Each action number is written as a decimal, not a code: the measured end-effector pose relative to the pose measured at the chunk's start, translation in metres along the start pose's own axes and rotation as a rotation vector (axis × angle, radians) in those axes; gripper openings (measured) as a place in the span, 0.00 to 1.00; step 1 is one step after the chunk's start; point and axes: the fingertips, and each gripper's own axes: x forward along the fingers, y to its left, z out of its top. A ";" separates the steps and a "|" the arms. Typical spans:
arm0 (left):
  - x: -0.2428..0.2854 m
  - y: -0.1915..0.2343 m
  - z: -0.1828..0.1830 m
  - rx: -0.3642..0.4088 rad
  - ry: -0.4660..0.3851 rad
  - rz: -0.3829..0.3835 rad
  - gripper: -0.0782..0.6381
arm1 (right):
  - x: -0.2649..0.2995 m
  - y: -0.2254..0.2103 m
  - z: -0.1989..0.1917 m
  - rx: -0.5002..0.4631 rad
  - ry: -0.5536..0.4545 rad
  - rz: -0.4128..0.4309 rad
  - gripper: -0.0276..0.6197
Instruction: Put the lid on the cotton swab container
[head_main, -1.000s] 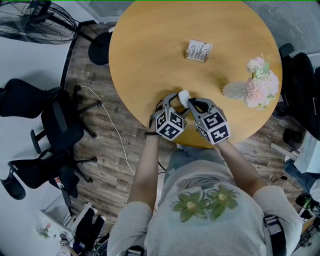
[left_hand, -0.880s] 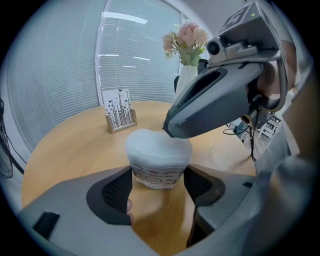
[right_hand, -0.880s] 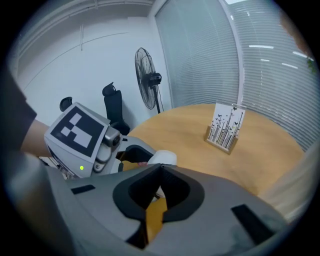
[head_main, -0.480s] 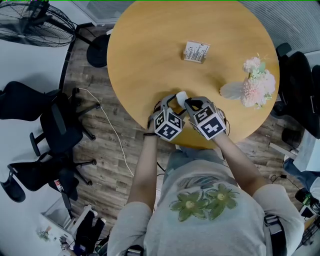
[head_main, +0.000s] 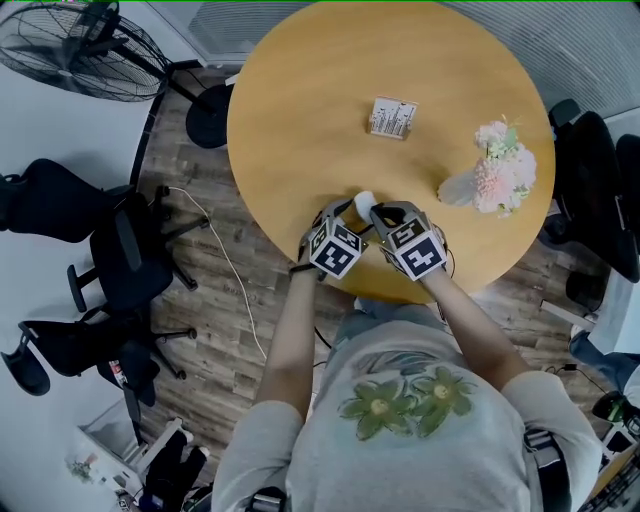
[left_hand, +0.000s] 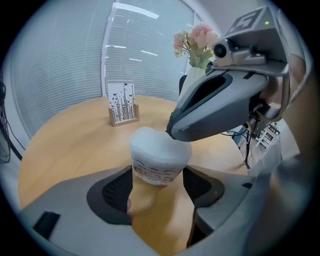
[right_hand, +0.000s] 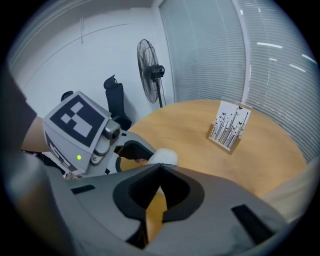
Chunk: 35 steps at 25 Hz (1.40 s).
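Note:
The cotton swab container (left_hand: 156, 164), a small white tub with a printed band and a white lid (left_hand: 152, 142) sitting on top, stands near the round table's front edge (head_main: 363, 203). My left gripper (left_hand: 159, 189) has its pads (left_hand: 118, 191) pressed on the tub's two sides. My right gripper (right_hand: 160, 167) is shut with nothing between its jaws. Its closed tip (left_hand: 173, 134) rests against the lid's right top edge. In the right gripper view the lid (right_hand: 164, 157) shows just past the joined fingertips. In the head view both grippers (head_main: 350, 216) (head_main: 380, 212) meet at the tub.
On the wooden table (head_main: 300, 120) a card stand with printed stems (head_main: 391, 117) sits at the middle, and a vase of pink flowers (head_main: 497, 170) at the right. Black office chairs (head_main: 120, 250) and a floor fan (head_main: 85, 50) stand to the left.
The right gripper has edged slightly left toward the tub. The left gripper and the tub have stayed where they were.

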 end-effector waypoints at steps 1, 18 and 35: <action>-0.003 0.001 0.000 -0.012 -0.003 -0.003 0.55 | 0.000 0.000 0.000 0.008 -0.009 -0.001 0.05; -0.103 0.009 0.046 -0.069 -0.281 0.209 0.33 | -0.066 0.004 0.042 0.094 -0.386 -0.002 0.05; -0.181 -0.048 0.090 -0.163 -0.482 0.386 0.11 | -0.153 0.039 0.047 0.090 -0.604 0.010 0.05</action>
